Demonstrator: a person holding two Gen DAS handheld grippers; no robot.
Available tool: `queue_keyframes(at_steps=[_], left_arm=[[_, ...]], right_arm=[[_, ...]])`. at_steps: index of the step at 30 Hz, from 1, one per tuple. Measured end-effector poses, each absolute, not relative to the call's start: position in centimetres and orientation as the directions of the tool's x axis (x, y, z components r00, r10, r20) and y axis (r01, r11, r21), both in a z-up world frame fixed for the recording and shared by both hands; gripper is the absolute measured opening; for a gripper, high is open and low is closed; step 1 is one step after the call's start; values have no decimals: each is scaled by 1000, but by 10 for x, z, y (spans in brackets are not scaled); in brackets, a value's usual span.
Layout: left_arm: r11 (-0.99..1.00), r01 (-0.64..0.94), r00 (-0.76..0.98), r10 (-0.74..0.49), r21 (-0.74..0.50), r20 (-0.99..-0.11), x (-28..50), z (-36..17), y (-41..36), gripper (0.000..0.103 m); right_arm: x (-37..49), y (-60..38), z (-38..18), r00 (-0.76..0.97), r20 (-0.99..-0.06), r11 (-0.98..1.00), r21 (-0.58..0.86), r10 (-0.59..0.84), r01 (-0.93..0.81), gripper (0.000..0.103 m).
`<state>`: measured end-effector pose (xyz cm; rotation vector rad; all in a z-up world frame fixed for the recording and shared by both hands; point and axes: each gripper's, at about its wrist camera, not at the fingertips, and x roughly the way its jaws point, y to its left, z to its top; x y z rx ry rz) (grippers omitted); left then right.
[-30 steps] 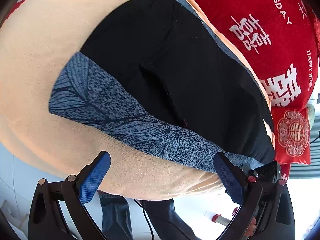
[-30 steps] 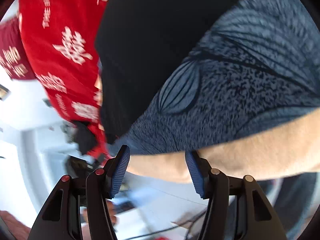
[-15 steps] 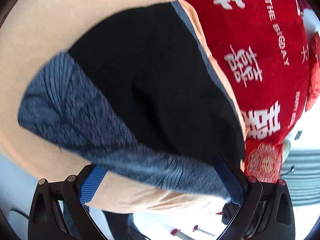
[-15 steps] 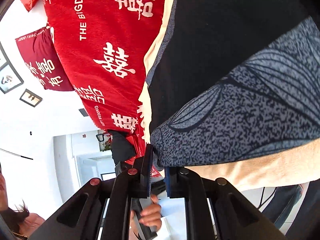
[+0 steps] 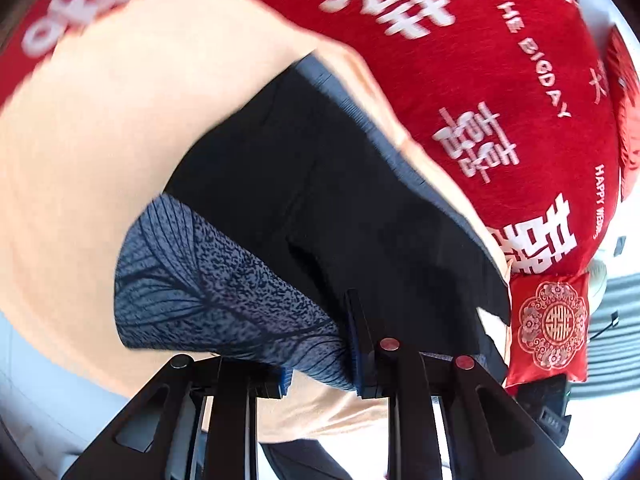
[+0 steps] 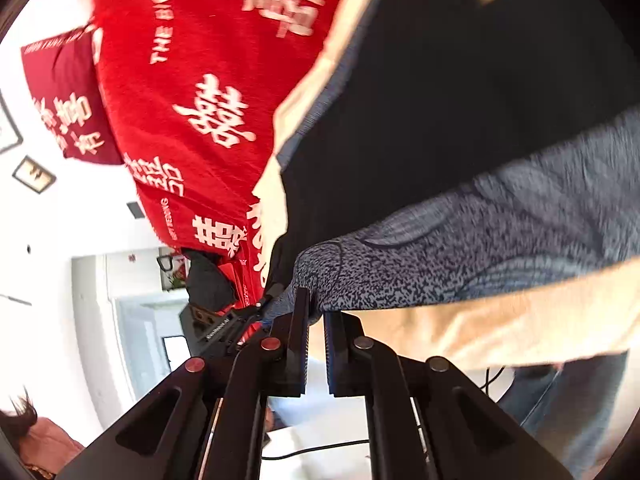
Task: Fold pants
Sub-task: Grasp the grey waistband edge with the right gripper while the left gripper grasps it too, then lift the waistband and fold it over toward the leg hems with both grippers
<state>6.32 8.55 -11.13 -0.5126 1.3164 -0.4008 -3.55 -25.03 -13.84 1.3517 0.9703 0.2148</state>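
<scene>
Both grippers, left (image 5: 320, 364) and right (image 6: 316, 320), pinch the speckled blue waistband of black pants (image 5: 340, 200). Smooth peach cloth (image 5: 100, 140) lies beneath; a red blanket (image 5: 480, 60) with white characters spreads beyond.

Peach blanket (image 5: 120, 128) over red printed cover (image 5: 500, 60); red cushion (image 5: 552, 324).

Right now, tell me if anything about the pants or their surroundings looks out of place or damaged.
Nothing stands out. The black pants with the blue-grey patterned waistband lie flat on the peach towel over the red blanket, with no tear showing. The left gripper and right gripper each pinch the waistband edge.
</scene>
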Motion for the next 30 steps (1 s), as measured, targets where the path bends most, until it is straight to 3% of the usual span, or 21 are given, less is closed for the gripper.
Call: queue_keyframes(at_steps=[5, 10, 19, 24, 26, 27, 28, 29, 30], left_arm=[[837, 52, 266, -537, -545, -800, 113, -80, 54, 24], [862, 67, 300, -497, -502, -814, 186, -86, 13, 24], [948, -3, 283, -306, -320, -909, 279, -172, -34, 28], [966, 6, 281, -250, -259, -927, 280, -160, -40, 30], [969, 14, 305, -240, -248, -922, 276, -142, -35, 37], [976, 16, 326, -212, -219, -921, 272, -131, -33, 57], [985, 13, 367, -164, -172, -916, 267, -117, -28, 70], [989, 15, 391, -143, -149, -909, 265, -108, -27, 71], [990, 20, 396, -137, -141, -908, 262, -103, -24, 70]], right_arm=[[31, -284, -104, 560, -497, 397, 867, 663, 300, 8], [116, -325, -107, 486, -559, 499, 827, 672, 261, 8], [258, -358, -189, 302, -736, 687, 676, 606, 268, 8], [277, -362, -221, 243, -790, 725, 614, 563, 312, 8], [277, -361, -213, 233, -798, 743, 603, 556, 291, 16], [276, -361, -207, 233, -801, 753, 599, 552, 272, 34], [275, -361, -196, 238, -803, 765, 595, 547, 247, 61], [272, -361, -186, 249, -805, 774, 590, 539, 232, 69], [267, -362, -174, 267, -804, 777, 589, 532, 224, 72]])
